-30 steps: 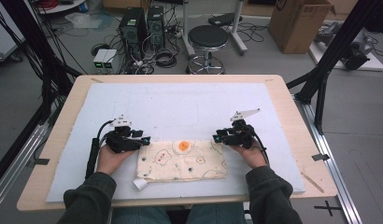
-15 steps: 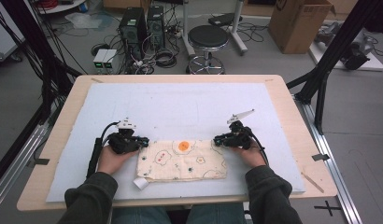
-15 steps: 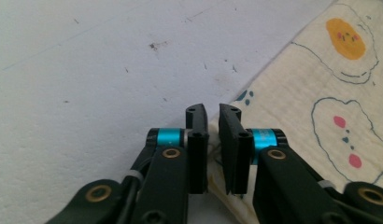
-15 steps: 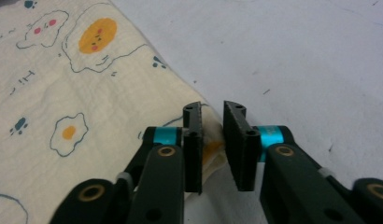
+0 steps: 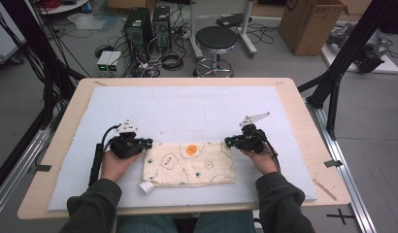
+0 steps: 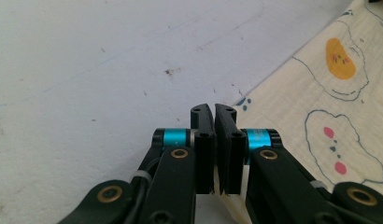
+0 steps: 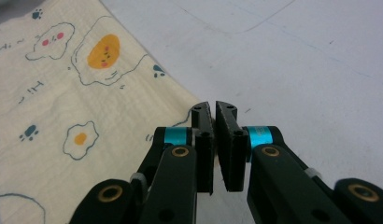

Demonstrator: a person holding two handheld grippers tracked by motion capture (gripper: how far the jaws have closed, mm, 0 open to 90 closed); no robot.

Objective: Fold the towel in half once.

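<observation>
A cream cloth point(image 5: 187, 165) printed with fried eggs lies folded flat on the white mat point(image 5: 187, 107), near the front. My left gripper point(image 5: 149, 142) sits at its far left corner, jaws just closed together. In the left gripper view the gripper point(image 6: 214, 108) is shut, with the cloth point(image 6: 329, 93) running under it and a cream strip showing low between the jaws. My right gripper point(image 5: 227, 142) sits at the far right corner. Its jaws have just closed too; in the right gripper view the gripper point(image 7: 214, 106) pinches where the cloth point(image 7: 63, 102) edge ends.
A small white tag point(image 5: 146, 187) sticks out at the cloth's near left corner. A thin wooden stick point(image 5: 325, 189) lies on the table's bare right edge. The mat stretches open behind the cloth. A stool point(image 5: 216, 41) and computer boxes stand beyond the table.
Both grippers have closed their jaws at the cloth's far corners. The hands settled slightly lower and stayed nearly in place. The cloth has not shifted.
</observation>
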